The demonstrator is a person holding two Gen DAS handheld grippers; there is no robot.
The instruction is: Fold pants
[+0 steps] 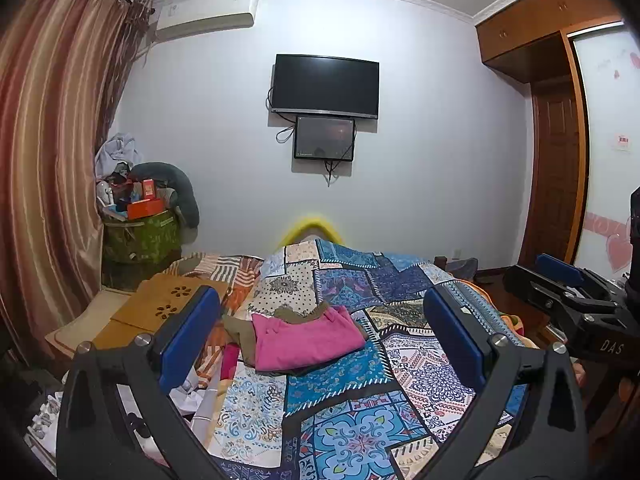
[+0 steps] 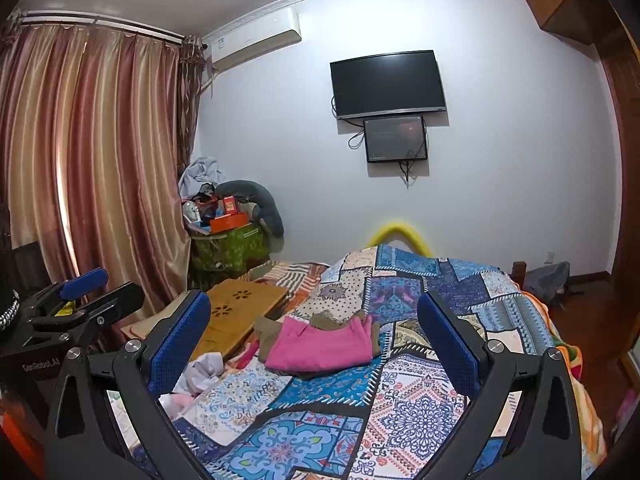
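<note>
Both grippers, left [image 1: 322, 336] and right [image 2: 314, 340], hang empty, jaws spread, above the pants [image 1: 304, 340] mid-frame, seemingly folded; next, perhaps reach.

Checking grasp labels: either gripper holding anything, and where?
Nothing held. Left gripper and right gripper are both open, clear of the pink pants on the bed.

The bed [image 1: 360, 400] is viewed from its near end by both wrist cameras, faced toward the television [image 2: 387, 84] wall. Bed and wall are shared.

"GenRobot.AI" on left gripper [image 2: 76, 300] ("DAS" opposite)
</note>
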